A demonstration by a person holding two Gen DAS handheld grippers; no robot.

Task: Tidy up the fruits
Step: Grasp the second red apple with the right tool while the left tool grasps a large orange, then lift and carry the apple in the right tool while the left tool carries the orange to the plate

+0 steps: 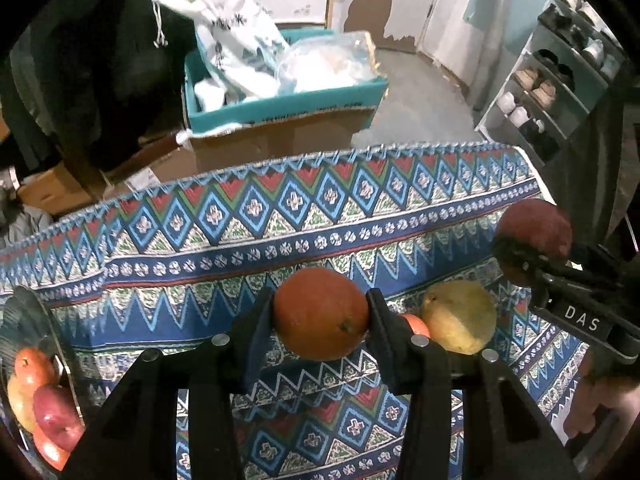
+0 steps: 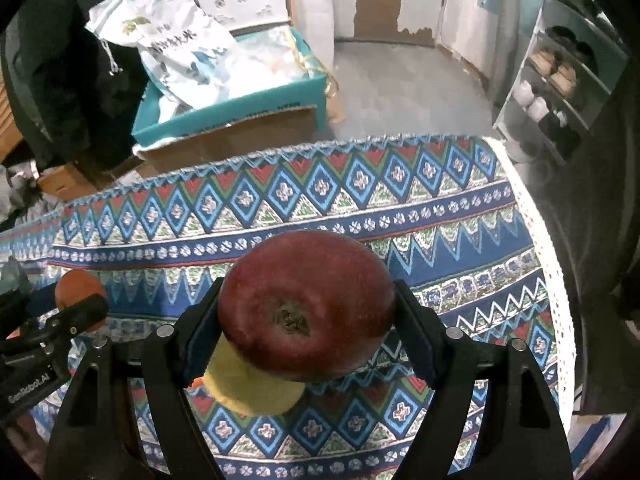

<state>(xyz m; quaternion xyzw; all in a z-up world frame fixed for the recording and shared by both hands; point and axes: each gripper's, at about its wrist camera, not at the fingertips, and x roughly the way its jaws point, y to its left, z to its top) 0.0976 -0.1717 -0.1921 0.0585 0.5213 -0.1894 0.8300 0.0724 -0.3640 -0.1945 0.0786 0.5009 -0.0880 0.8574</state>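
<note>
My left gripper [image 1: 320,314] pinches the orange [image 1: 320,314] above the cloth; my right gripper [image 2: 306,306] clamps the red apple [image 2: 306,306]. The glass bowl [image 1: 60,344] sits far left. Round skins could roll out if I tilt or swing hard.

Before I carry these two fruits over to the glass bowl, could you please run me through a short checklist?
1. Left gripper shut on the orange: ok, fingers press both sides.
2. Right gripper shut on the red apple: ok, fingers clamp both sides.
3. Both fruits lifted off the patterned tablecloth: ok.
4. Glass bowl has room: cannot tell; it is cut off at the left edge, with several fruits already inside.
5. Yellow fruit left on the cloth stays clear of the held fruits: ok; it lies below the apple.
</note>
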